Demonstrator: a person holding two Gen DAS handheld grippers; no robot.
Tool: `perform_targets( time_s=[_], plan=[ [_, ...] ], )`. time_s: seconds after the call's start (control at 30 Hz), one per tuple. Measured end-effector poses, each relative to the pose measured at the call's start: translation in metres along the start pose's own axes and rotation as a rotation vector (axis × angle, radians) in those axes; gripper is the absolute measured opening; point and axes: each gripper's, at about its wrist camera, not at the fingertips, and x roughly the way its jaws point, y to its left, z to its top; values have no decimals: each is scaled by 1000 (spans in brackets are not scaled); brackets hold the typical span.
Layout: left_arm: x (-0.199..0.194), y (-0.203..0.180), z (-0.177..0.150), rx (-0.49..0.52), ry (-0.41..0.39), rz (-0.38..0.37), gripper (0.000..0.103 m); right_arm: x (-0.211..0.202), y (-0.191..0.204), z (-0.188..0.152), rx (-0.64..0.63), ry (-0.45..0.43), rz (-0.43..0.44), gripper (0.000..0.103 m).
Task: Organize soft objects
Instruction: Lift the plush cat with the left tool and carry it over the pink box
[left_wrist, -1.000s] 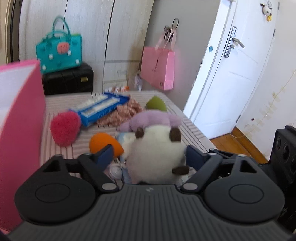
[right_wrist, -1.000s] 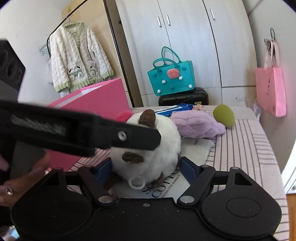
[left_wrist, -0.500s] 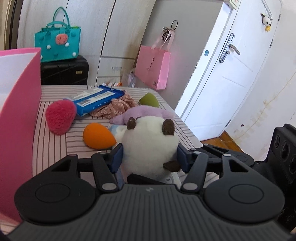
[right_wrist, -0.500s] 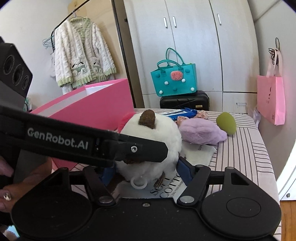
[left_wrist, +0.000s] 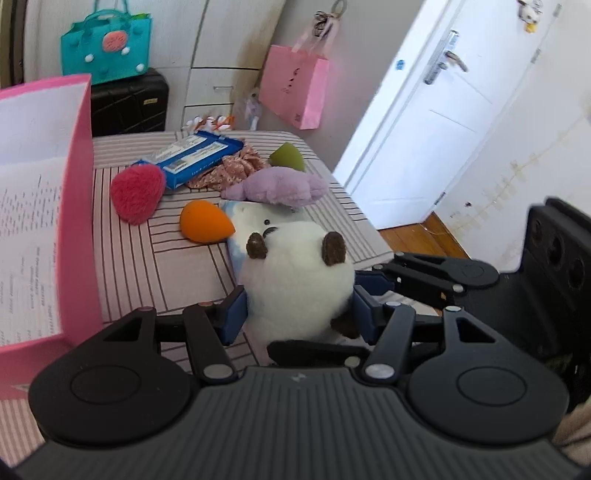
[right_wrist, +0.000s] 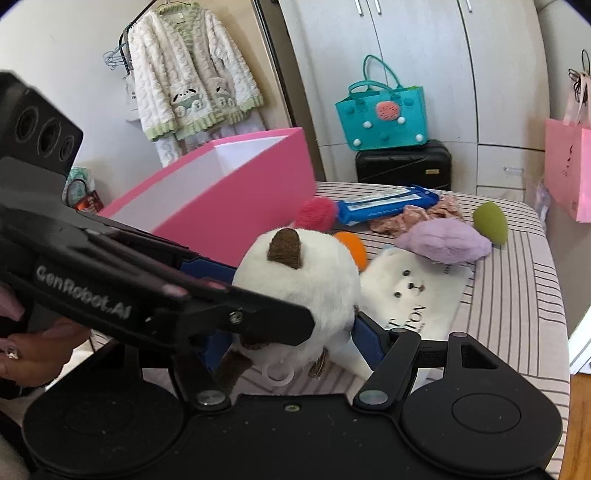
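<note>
A round white plush with brown ears (left_wrist: 295, 280) is squeezed between the blue pads of my left gripper (left_wrist: 297, 314) and held above the striped table (left_wrist: 177, 273). My right gripper (right_wrist: 291, 343) is closed on the same plush (right_wrist: 306, 280) from the other side. The left gripper's finger crosses the right wrist view in front of the plush. An open pink box (left_wrist: 44, 206) stands at the left. A red pompom (left_wrist: 137, 192), an orange sponge (left_wrist: 205, 221), a purple plush (left_wrist: 277, 186) and a green sponge (left_wrist: 286, 157) lie on the table.
A white bear-print pack (right_wrist: 413, 291) lies under where the plush hangs. A blue tissue pack (left_wrist: 192, 155) and a floral scrunchie (left_wrist: 232, 168) lie farther back. A teal bag on a black case, a pink paper bag and a white door stand behind the table.
Both grippers have closed on the white plush and lifted it off the bear-print pack. The plush has moved toward the near table edge, and the pink box shows more.
</note>
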Motion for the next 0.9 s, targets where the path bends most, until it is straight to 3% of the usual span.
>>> perform_targets(
  time_s=[0.23, 0.53, 0.9],
  plan=[
    [-39, 10, 7, -26, 21, -24, 58, -6, 13, 23, 65, 82, 125, 75],
    [-98, 26, 10, -63, -22, -12, 56, -9, 59, 59, -78, 104, 200, 75],
    [-156, 62, 11, -46, -213, 69, 56, 7, 107, 96, -205, -33, 281, 75]
  ],
)
